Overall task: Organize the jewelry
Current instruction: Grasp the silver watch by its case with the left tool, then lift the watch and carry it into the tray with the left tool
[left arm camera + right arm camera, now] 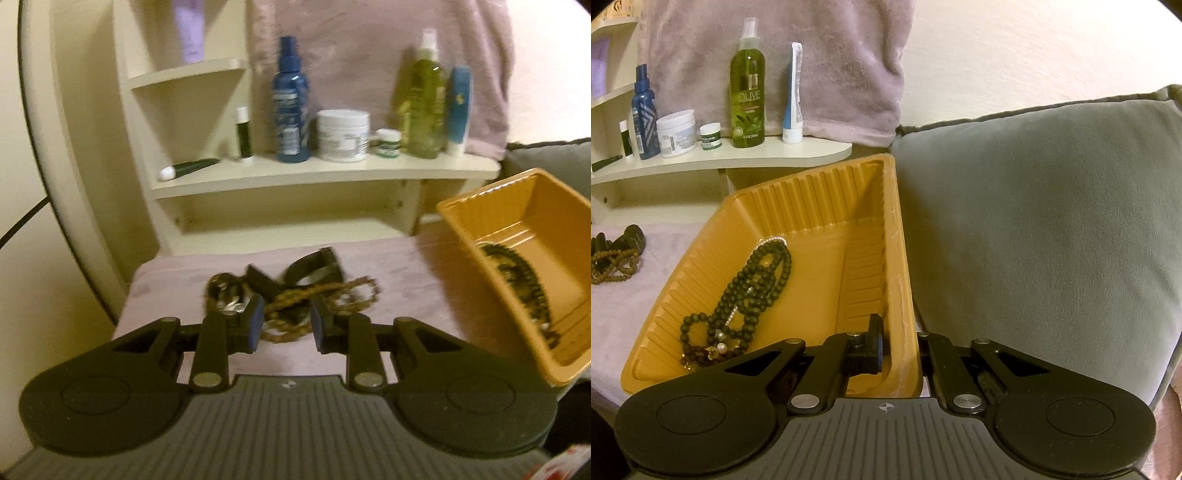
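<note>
A tangle of jewelry lies on a pink towel (406,280): brown bead strands (325,295), a black strap (314,267) and a shiny piece (225,295). My left gripper (286,326) hangs just in front of this pile, its jaws a little apart, with brown beads showing through the gap and nothing pressed between the pads. My right gripper (901,350) is shut on the side wall of an orange ribbed tray (812,195), one finger inside and one outside. The tray (517,206) sits tilted and holds a black bead necklace (753,288) and some pearls (720,347).
Behind the towel stands a cream shelf (332,170) with a blue bottle (290,99), a white jar (343,134), a green spray bottle (748,92) and tubes. A grey cushion (1034,221) fills the right side beside the tray.
</note>
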Tool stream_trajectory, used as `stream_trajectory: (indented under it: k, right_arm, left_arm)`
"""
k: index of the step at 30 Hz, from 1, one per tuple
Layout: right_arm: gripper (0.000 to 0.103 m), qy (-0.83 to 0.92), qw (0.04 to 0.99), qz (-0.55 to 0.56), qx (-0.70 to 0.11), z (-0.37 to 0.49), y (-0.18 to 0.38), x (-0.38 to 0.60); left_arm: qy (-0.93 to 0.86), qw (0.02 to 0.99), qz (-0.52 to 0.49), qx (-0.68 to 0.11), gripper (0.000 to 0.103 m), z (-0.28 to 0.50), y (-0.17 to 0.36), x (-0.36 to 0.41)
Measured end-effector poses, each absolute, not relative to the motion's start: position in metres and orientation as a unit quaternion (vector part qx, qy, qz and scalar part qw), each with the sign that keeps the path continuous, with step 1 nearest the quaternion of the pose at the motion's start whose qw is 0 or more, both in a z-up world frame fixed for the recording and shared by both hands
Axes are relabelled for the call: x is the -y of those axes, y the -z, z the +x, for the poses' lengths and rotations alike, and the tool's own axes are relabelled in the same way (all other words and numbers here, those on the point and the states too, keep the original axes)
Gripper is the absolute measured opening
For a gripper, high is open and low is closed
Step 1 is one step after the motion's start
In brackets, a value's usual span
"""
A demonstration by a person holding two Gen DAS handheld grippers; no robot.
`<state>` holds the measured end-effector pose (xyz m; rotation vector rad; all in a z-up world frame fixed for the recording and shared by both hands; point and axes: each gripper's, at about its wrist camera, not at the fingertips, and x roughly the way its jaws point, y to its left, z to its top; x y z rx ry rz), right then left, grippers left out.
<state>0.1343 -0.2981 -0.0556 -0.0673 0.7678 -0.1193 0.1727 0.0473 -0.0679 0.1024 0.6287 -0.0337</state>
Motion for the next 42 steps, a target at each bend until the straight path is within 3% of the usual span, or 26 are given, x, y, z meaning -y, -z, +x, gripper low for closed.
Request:
stream_trajectory:
  k: [19, 42]
  right_arm:
    - [0.006, 0.062, 0.923, -0.039, -0.377, 0.136, 0.059, 0.298]
    - [0.006, 0.061, 0.923, -0.04, -0.377, 0.137, 0.06, 0.299]
  left_arm:
    - [0.025, 0.93, 0.117, -0.348, 0.024, 0.222, 0.108, -0.085]
    - [0.069, 0.914, 0.149, -0.372, 0.01, 0.227, 0.114, -0.083]
